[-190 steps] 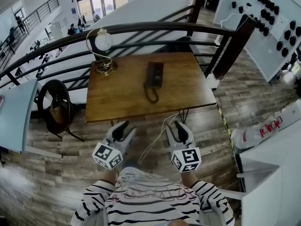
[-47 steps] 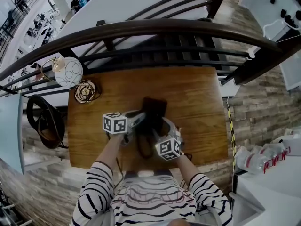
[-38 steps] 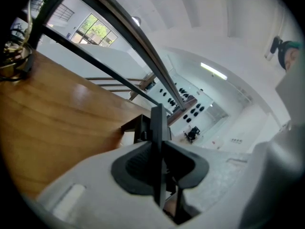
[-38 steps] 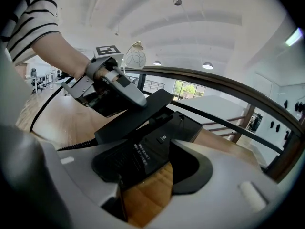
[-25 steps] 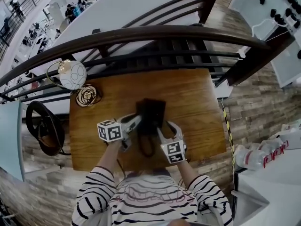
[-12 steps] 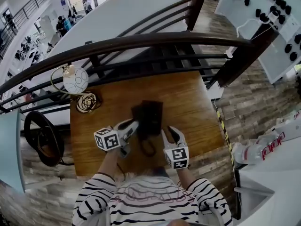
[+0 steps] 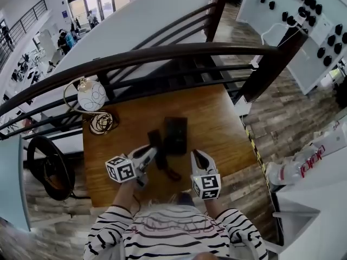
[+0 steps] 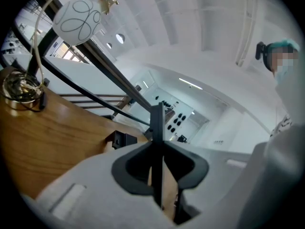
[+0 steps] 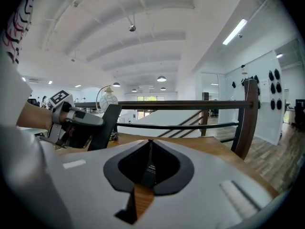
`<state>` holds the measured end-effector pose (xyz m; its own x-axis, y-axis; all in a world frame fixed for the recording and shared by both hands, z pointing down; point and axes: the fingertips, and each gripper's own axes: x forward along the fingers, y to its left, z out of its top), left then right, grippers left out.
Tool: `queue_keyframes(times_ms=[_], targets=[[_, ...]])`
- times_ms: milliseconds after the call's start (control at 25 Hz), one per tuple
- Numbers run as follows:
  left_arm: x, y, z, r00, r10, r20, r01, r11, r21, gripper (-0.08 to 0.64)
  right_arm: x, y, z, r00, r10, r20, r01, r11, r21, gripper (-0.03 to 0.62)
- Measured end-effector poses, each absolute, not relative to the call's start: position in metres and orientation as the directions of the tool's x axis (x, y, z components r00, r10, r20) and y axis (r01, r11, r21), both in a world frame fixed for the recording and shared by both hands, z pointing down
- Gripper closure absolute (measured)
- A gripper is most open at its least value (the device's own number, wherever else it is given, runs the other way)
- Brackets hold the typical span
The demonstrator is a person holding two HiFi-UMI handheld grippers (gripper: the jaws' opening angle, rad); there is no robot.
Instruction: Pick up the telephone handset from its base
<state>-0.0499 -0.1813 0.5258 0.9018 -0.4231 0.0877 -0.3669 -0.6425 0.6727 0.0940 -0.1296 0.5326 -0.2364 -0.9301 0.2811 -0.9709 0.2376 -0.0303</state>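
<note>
The black telephone base (image 7: 176,134) lies on the wooden table (image 7: 217,118). My left gripper (image 7: 152,153) is shut on the black handset (image 7: 154,138), which hangs just left of the base and off it. In the left gripper view the handset (image 8: 156,120) stands edge-on between the jaws of the left gripper (image 8: 157,149). The coiled cord (image 7: 172,173) trails below it. My right gripper (image 7: 197,154) is near the table's front edge, right of the handset; its jaws are closing with nothing between them. The right gripper view shows the right gripper (image 9: 150,144) empty, and the handset (image 9: 104,124) at the left.
A brass lamp with a white globe (image 7: 91,95) stands at the table's back left corner. A dark curved railing (image 7: 162,56) runs behind the table. A black chair (image 7: 46,167) stands to the left, and bottles (image 7: 303,164) lie on the floor to the right.
The handset has come off the base to its left, carried by my left gripper. My right gripper has drawn back toward the table's front edge and its jaws have come together.
</note>
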Motion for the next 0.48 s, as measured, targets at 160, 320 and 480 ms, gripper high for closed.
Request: queue_keyframes(times_ms=[160,320,480], targets=[[-0.068,-0.17,0.523,0.905,-0.416,0.09,-0.365,-0.649,0.668,0.488,0.082,-0.117,0.527,-0.217,-0.936,0.276,-0.976,0.215,-0.037,0.591],[-0.088,-0.158,0.524,0.906,-0.416,0.083,-0.36,-0.652,0.667,0.488,0.068,-0.105,0.525,-0.206,-0.941,0.267,-0.978,0.204,-0.036,0.591],[-0.101,-0.149,0.52,0.905,-0.419,0.074,-0.358,-0.654,0.667,0.488,0.058,-0.096,0.517,-0.202,-0.945,0.256,-0.979,0.195,-0.054,0.591]])
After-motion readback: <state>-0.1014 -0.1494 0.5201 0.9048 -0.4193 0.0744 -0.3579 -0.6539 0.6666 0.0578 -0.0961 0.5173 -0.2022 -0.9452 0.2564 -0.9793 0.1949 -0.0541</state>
